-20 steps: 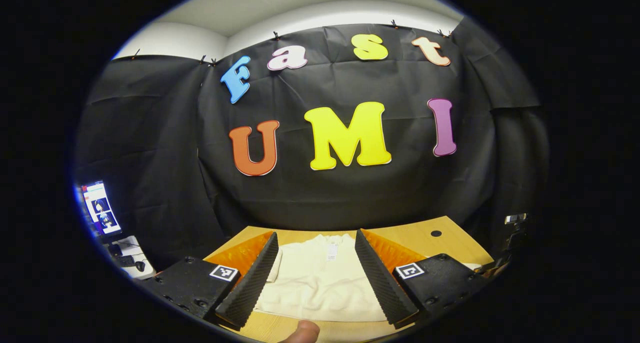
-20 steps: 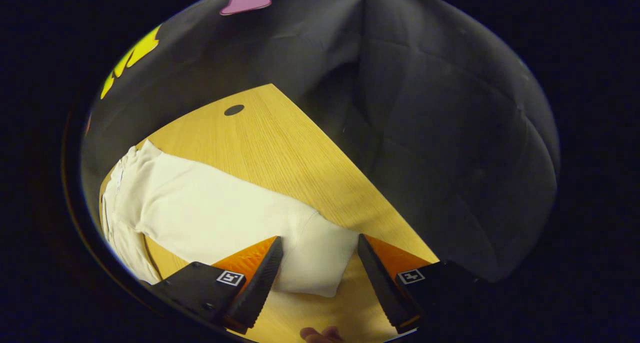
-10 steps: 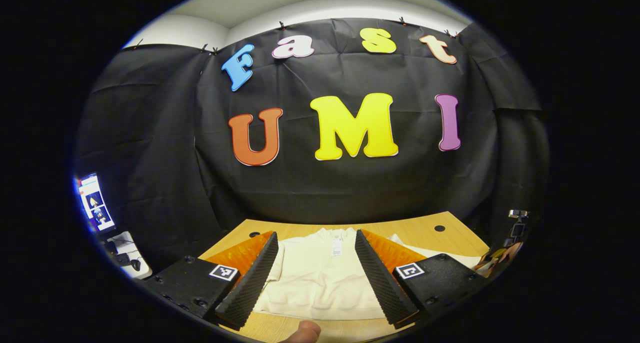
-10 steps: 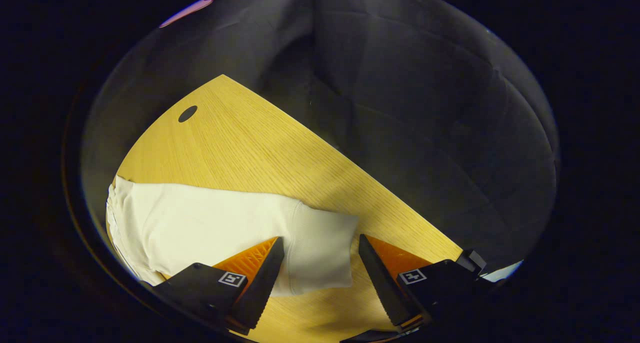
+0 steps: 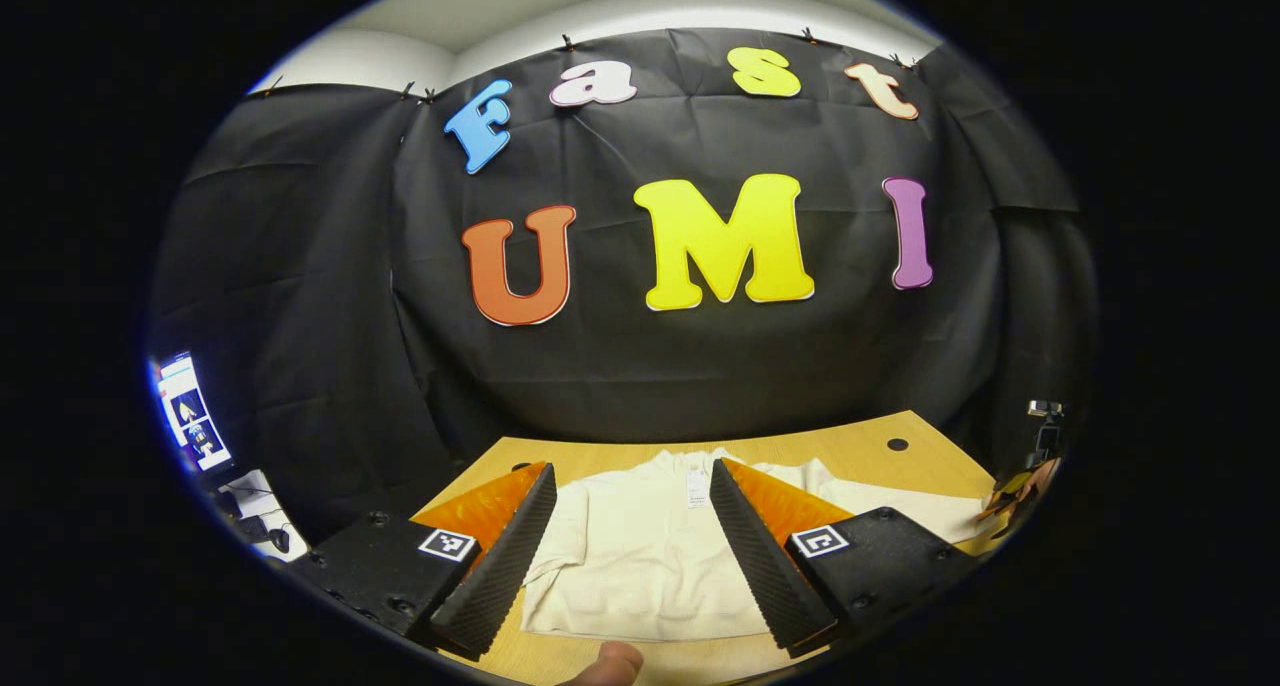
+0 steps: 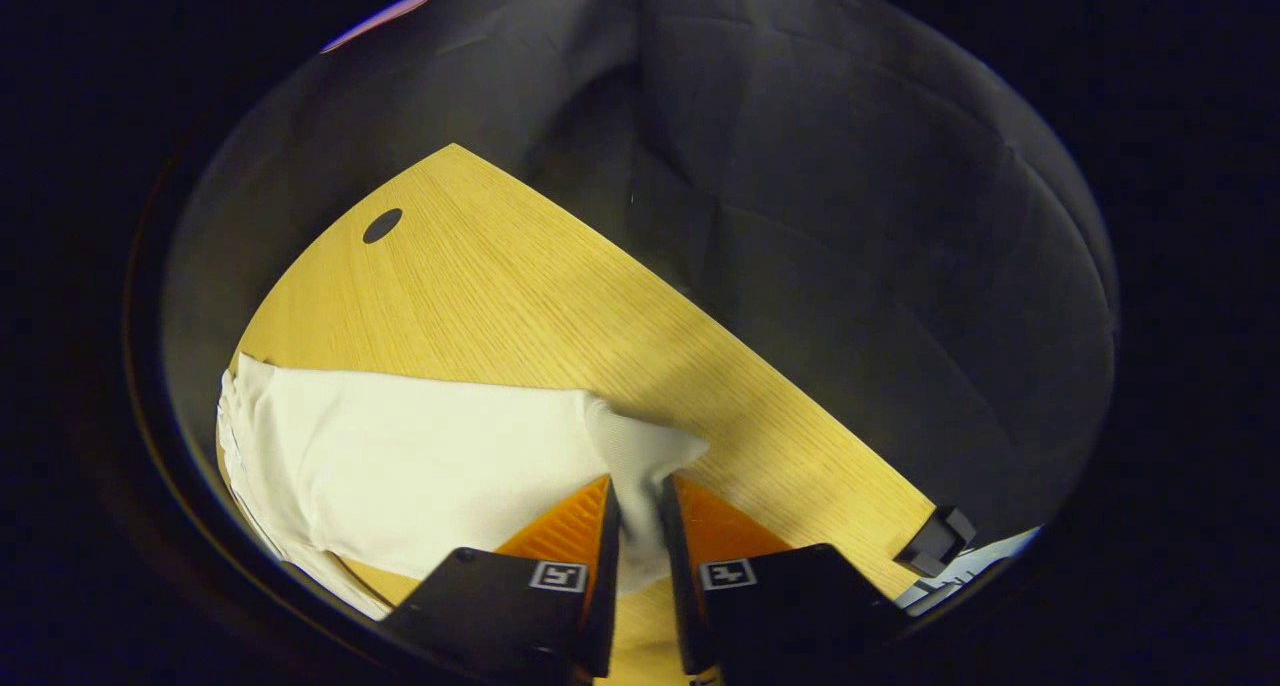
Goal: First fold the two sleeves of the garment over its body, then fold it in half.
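A cream garment (image 5: 640,556) lay flat on the wooden worktop (image 5: 860,446), its neck opening toward the black cloth wall and its hem toward the near edge of the worktop.

In the left gripper view, the left tongs (image 5: 628,556) were wide open and held above the near edge of the worktop, touching nothing. The body of the garment showed between their two fingers (image 5: 497,564), with a small white tag (image 5: 695,486) at the neck beyond them. A fingertip (image 5: 605,663) of the person's hand showed at the bottom edge. Past the right finger, one sleeve ran sideways from the garment's body toward the far side of the worktop, where the other gripper (image 5: 1020,481) and the hand holding it showed small and blurred at the sleeve's end.

In the right gripper view, the right tongs (image 6: 638,556) were nearly closed on the cuff (image 6: 640,466) of that sleeve (image 6: 420,466), both fingers pressing the fabric, which bunched up between them. From the cuff the sleeve stretched leftward across the worktop (image 6: 560,296) to the garment's body at the edge of the picture. A dark round hole (image 6: 382,225) sat in the worktop well beyond the sleeve, near the wall.
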